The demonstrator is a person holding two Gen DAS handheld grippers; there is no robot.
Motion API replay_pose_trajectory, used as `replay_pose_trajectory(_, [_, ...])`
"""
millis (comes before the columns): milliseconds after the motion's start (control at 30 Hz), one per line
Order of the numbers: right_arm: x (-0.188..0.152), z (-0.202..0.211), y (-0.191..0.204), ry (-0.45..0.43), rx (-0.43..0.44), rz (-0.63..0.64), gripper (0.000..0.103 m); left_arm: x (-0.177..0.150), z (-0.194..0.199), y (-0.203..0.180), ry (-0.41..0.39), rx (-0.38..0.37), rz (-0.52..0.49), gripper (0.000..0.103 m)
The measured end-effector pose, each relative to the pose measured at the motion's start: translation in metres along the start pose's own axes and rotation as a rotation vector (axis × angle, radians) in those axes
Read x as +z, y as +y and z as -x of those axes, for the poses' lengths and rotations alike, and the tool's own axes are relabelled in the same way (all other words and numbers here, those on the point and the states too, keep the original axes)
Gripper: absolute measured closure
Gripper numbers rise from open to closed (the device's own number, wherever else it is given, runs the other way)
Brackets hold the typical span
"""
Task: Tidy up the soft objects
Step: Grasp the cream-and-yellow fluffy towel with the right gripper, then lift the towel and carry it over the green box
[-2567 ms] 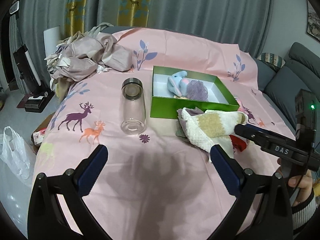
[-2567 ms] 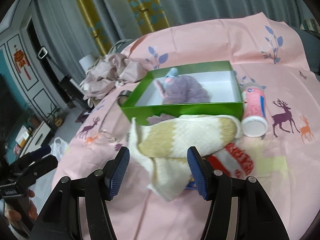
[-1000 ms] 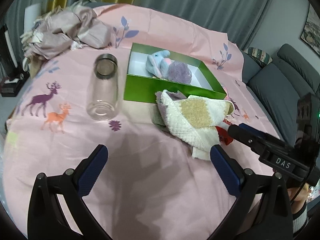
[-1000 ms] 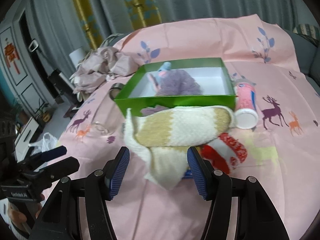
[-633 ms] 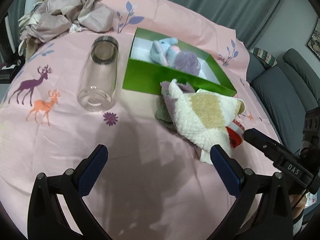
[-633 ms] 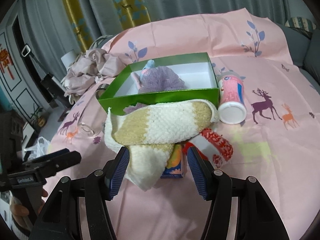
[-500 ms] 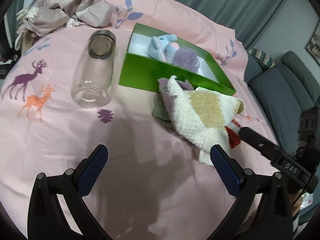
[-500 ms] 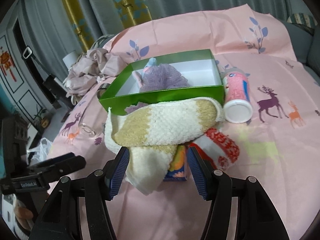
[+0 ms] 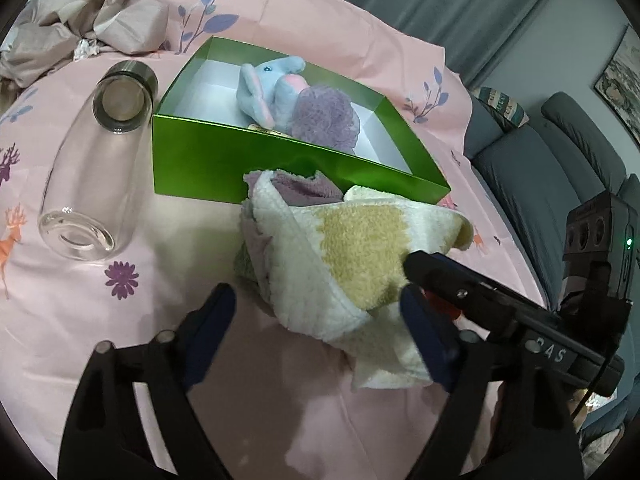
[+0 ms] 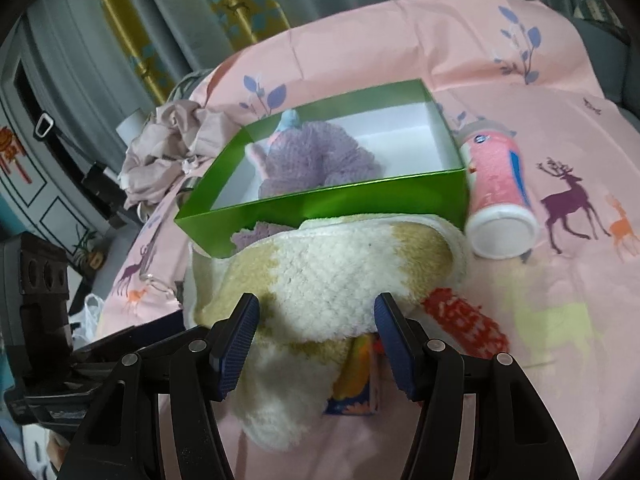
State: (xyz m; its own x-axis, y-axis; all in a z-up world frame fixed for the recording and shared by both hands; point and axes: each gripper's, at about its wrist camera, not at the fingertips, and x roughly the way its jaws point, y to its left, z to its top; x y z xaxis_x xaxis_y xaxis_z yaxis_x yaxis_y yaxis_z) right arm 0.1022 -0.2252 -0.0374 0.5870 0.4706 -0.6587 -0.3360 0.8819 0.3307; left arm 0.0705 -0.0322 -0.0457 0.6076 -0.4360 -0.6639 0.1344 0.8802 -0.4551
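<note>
A fluffy cream and tan towel [image 9: 340, 256] lies bunched in front of a green box [image 9: 256, 160]; it also shows in the right wrist view [image 10: 324, 276]. The box [image 10: 320, 204] holds a blue plush elephant [image 9: 272, 84] and a purple pouf [image 9: 324, 120]. A purple cloth [image 9: 304, 186] and a red and white sock [image 10: 464, 316] poke out from under the towel. My left gripper [image 9: 316, 316] is open, its jaws either side of the towel's near edge. My right gripper [image 10: 316, 328] is open, straddling the towel from the other side.
A clear glass bottle [image 9: 96, 160] lies left of the box. A pink can [image 10: 500, 196] lies right of the box. A small orange and blue carton [image 10: 356, 388] sits under the towel. Crumpled beige cloth [image 9: 80, 12] lies at the far left. A grey sofa [image 9: 540, 152] stands at the right.
Both grippers have moved in toward the towel, which now sits between each pair of jaws. The left gripper's jaws have narrowed somewhat. The towel has not been lifted.
</note>
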Motion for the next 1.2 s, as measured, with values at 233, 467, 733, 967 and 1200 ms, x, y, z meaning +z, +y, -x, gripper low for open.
replay_pose_trajectory(233, [0.000, -0.005, 0.001, 0.001, 0.032, 0.018, 0.045, -0.010, 0.006, 0.012, 0.012, -0.084, 0.072, 0.021])
replay_pose_trajectory(467, [-0.003, -0.005, 0.002, -0.005, 0.066, 0.045, 0.075, -0.008, 0.002, 0.007, 0.021, -0.143, 0.084, 0.048])
replay_pose_trajectory(733, [-0.005, 0.005, 0.002, -0.027, 0.111, 0.044, 0.087, -0.011, 0.011, 0.000, -0.002, -0.104, 0.084, 0.058])
replay_pose_trajectory(967, [-0.010, 0.030, 0.011, -0.072, 0.140, 0.064, 0.088, -0.010, 0.026, -0.006, -0.024, -0.087, 0.092, 0.073])
replay_pose_trajectory(1200, [-0.010, 0.065, 0.031, -0.128, 0.181, 0.114, 0.088, -0.013, 0.049, -0.022, -0.053, -0.168, 0.076, 0.082])
